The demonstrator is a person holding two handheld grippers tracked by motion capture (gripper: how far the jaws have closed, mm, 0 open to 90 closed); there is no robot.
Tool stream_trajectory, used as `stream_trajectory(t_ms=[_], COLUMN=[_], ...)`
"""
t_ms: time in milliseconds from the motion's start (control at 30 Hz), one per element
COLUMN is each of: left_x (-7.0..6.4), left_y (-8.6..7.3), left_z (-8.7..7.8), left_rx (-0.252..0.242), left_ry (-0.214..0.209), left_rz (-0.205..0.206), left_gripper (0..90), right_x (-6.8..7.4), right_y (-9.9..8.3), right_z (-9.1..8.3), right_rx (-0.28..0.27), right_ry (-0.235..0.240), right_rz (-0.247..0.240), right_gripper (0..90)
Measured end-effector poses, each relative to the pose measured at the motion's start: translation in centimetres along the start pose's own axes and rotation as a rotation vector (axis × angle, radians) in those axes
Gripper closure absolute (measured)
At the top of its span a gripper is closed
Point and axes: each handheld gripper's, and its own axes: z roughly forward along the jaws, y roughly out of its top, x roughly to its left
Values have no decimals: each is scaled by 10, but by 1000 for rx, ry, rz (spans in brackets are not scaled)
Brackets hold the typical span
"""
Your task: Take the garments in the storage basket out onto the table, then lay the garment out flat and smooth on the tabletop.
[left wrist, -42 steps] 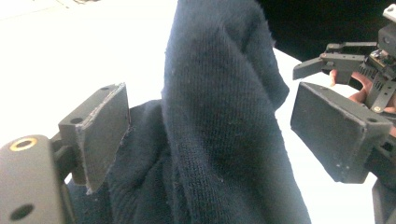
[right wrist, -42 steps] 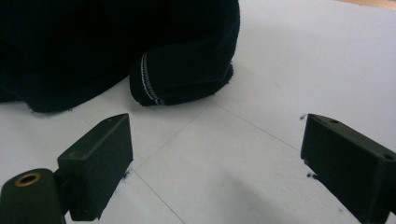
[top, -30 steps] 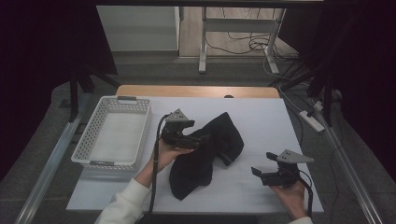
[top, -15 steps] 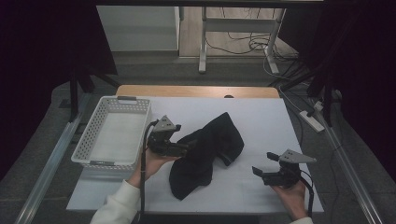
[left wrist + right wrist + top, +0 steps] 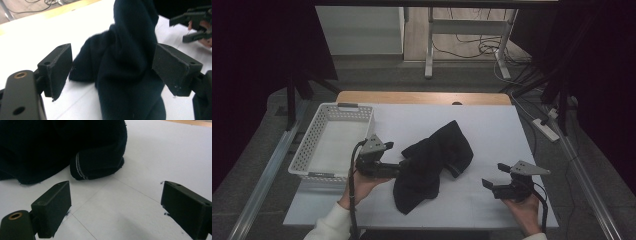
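**A:** Cloth [image 5: 432, 165] first: where do we stand with it?

**B:** It lies crumpled in the middle of the white surface [image 5: 492, 125], dark and bunched, with one lobe toward the far side and another trailing toward us. We judge the work barely begun. Nothing is folded or flattened, and the basket [image 5: 307, 155] at the left has nothing in it.

**A:** And our claws?

**B:** The left claw [image 5: 402, 164] is at the cloth's left edge. In the left gripper view its jaws stand wide, with a thick fold of cloth [image 5: 125, 65] between them but not pinched. So we're poised to grab, not yet holding. The right claw [image 5: 488, 186] hovers over bare surface near the front right corner, apart from the cloth. Its jaws are wide too, and the right gripper view shows a stitched hem [image 5: 80, 168] just ahead of them.

**A:** What's left, then?

**B:** Nearly all of it, we'd say: close on the fold, get a second hold, then spread, fold or move the cloth. Which of those it is, we cannot tell.

**A:** The room?

**B:** A wooden strip [image 5: 422, 97] edges the far side of the surface. Beyond it are a grey floor, metal legs and loose cables [image 5: 472, 47], with dark curtains on both sides.
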Motion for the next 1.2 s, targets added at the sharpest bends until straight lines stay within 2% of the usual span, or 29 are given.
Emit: stream_trajectory(t_ms=[67,200,333,500,633,833,1067,1200], left_x=[2,6,6,7,10,9,8,5], left_y=[-6,-8,-9,-8,-9,-7,-4,-4], left_z=[-2,-1,3,5,7,8,12,16], left_rx=[18,23,41,40,30,31,22,37], left_ry=[24,26,20,19,-4,-2,-22,-27], left_rz=[8,-4,1,-2,-36,-24,-30,-20], left_gripper=[174,173,168,168,167,166,166,167], right_x=[0,1,2,2,3,5,9,13], right_y=[0,1,1,1,1,2,5,6], right_z=[0,1,0,1,0,-1,-1,2], right_rx=[-1,-2,3,6,0,-6,-17,-15], right_ry=[0,0,-4,0,0,3,13,27], right_rz=[-2,-5,-11,-13,-16,-26,-34,-48], right_gripper=[91,91,91,91,92,107,136,151])
